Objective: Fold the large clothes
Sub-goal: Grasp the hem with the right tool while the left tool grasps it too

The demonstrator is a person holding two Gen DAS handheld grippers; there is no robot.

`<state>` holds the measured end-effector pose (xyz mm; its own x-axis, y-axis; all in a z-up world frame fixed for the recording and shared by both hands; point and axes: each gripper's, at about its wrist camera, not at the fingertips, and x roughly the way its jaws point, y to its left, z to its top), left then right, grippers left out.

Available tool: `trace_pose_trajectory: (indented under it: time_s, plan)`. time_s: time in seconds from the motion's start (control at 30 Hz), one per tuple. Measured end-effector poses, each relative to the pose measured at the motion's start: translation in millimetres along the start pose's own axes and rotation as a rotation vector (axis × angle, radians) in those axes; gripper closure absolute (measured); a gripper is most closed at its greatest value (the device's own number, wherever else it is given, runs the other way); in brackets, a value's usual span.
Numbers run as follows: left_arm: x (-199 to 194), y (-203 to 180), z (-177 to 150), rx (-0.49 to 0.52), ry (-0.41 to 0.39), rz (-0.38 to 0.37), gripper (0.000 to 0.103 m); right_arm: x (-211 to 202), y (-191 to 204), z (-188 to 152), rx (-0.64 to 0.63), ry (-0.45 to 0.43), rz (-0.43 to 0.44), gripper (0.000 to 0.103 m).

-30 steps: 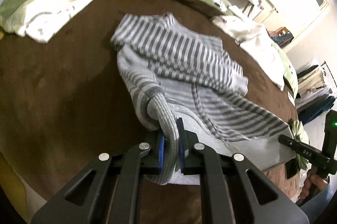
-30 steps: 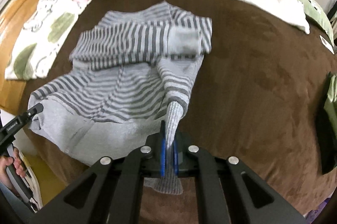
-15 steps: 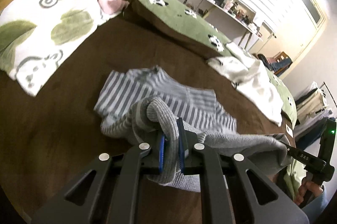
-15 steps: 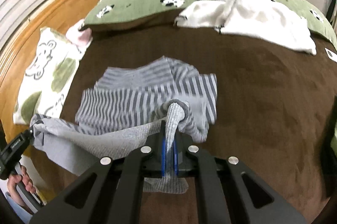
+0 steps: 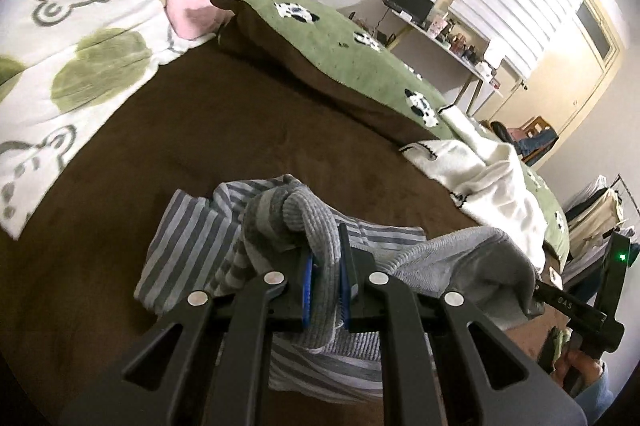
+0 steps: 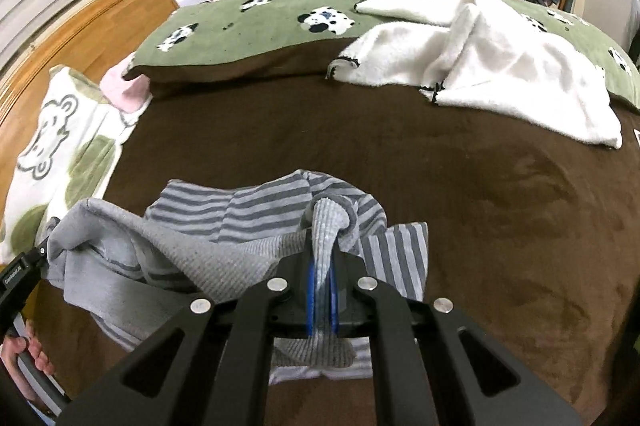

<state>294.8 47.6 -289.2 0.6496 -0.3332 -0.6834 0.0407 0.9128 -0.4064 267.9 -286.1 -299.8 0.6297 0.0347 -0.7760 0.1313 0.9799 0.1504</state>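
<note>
Carrying the striped grey sweater (image 5: 208, 250) over the brown bedspread (image 5: 168, 129), your left gripper (image 5: 326, 290) and right gripper (image 6: 322, 296) each clamped on a ribbed hem corner, you risk bunching the fold if one side sags or slips free.

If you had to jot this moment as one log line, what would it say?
step: folding | left gripper: shut on striped sweater hem | right gripper: shut on hem | surface: brown bed cover
</note>
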Motion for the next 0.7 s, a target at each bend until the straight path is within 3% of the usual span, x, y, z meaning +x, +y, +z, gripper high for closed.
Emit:
trace_pose_trajectory:
  time_s: [0.43,0.53,0.7]
  plan:
    - [104,22,12,0.029,0.098,0.101,0.081,111,-7,11,0.030,0.076,-0.031,0.097]
    - [123,30,8,0.007,0.124,0.117,0.074,133,-11,8,0.048,0.110,-0.029,0.096]
    - [139,33,0,0.040,0.128,0.139,0.071,150,-11,4,0.041,0.125,-0.036,0.096]
